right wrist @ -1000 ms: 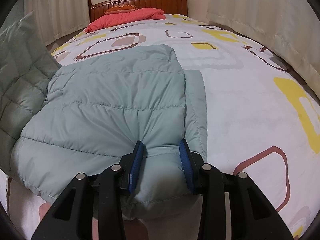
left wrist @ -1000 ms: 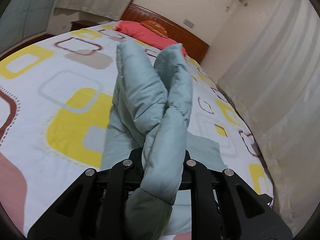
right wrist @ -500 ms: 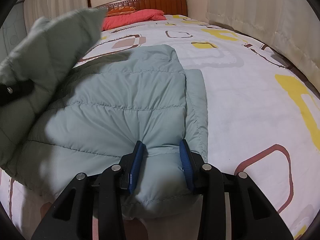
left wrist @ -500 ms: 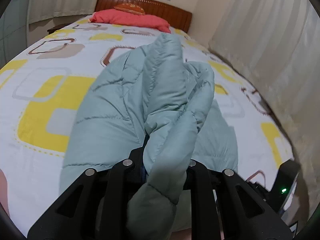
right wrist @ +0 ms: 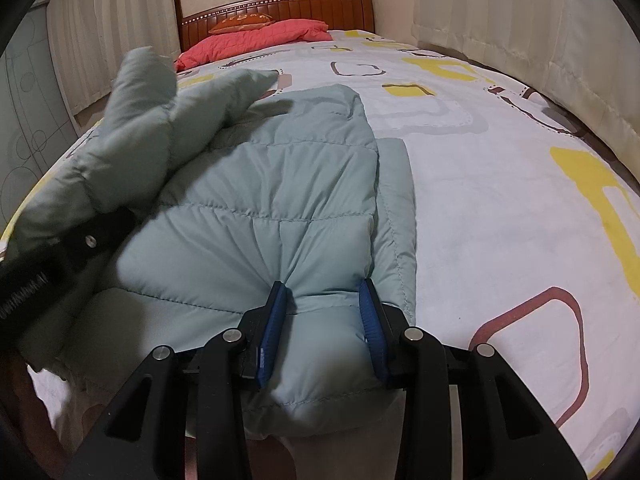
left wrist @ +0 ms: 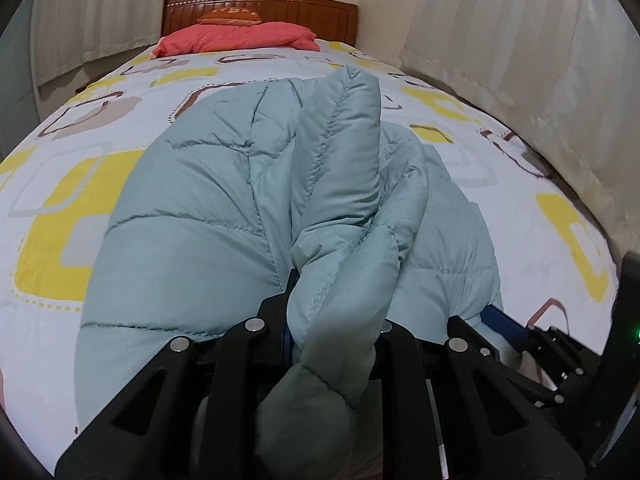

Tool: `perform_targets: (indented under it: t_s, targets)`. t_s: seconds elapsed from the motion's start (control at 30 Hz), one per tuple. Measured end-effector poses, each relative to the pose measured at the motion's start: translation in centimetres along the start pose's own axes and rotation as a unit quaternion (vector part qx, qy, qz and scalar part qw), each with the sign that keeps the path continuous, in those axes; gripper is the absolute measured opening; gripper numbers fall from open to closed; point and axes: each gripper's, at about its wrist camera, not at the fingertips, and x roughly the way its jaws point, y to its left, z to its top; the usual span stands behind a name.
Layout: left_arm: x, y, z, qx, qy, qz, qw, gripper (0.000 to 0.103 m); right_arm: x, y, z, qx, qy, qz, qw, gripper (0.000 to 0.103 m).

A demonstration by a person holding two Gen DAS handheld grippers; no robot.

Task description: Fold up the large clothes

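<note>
A pale green puffer jacket (right wrist: 288,184) lies on the bed near its foot. My left gripper (left wrist: 334,300) is shut on a bunched edge of the jacket (left wrist: 340,208) and holds it lifted above the rest of the garment. That lifted fold and the left gripper (right wrist: 80,240) also show at the left of the right wrist view. My right gripper (right wrist: 324,304) is shut on the jacket's near hem, which bulges between its blue pads (right wrist: 370,312). The right gripper (left wrist: 520,328) shows at the lower right of the left wrist view.
The bed (right wrist: 500,184) has a white sheet with yellow and brown squares. A red pillow (right wrist: 256,40) and a wooden headboard (right wrist: 320,4) are at the far end. Curtains (left wrist: 540,60) hang along the right side. A wardrobe door (right wrist: 28,112) is at the left.
My left gripper has swung the lifted part of the jacket to the right, over the flat part and toward my right gripper. My right gripper has stayed still, holding the hem.
</note>
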Motion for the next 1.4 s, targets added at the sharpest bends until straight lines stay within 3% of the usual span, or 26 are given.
perform_targets:
  t_s: [0.57, 0.63, 0.77, 0.9, 1.07, 1.2, 1.4]
  targets:
    - [1.1, -0.6, 0.0, 0.01, 0.018, -0.017, 0.9996, 0.019, -0.1, -0.1, 0.0, 0.001, 0.002, 0.0, 1.0, 0.039]
    - [0.4, -0.5, 0.1, 0.004, 0.016, -0.023, 0.9996, 0.028, -0.2, -0.2, 0.1, 0.004, 0.003, 0.002, 1.0, 0.044]
    - [-2.1, -0.8, -0.1, -0.003, 0.004, -0.05, 0.9988, 0.063, -0.4, -1.1, 0.2, 0.019, 0.008, 0.004, 1.0, 0.047]
    - [-5.8, -0.8, -0.7, -0.002, -0.02, -0.063, 0.9978, 0.068, -1.1, -1.4, 0.4, 0.025, 0.011, -0.002, 1.0, 0.048]
    - [-9.1, 3.0, -1.0, -0.065, -0.049, -0.063, 0.9947, 0.073, -2.5, -1.5, 0.8, 0.036, 0.006, 0.0, 0.999, 0.048]
    - [-9.2, 8.0, -1.5, -0.139, -0.057, -0.022, 0.9884, 0.074, -4.2, -1.2, 1.9, 0.048, -0.009, 0.016, 0.999, 0.048]
    - [-7.9, 14.2, -2.4, -0.254, -0.046, 0.004, 0.9661, 0.074, -5.8, 0.4, 3.5, 0.07, -0.022, 0.064, 0.995, 0.056]
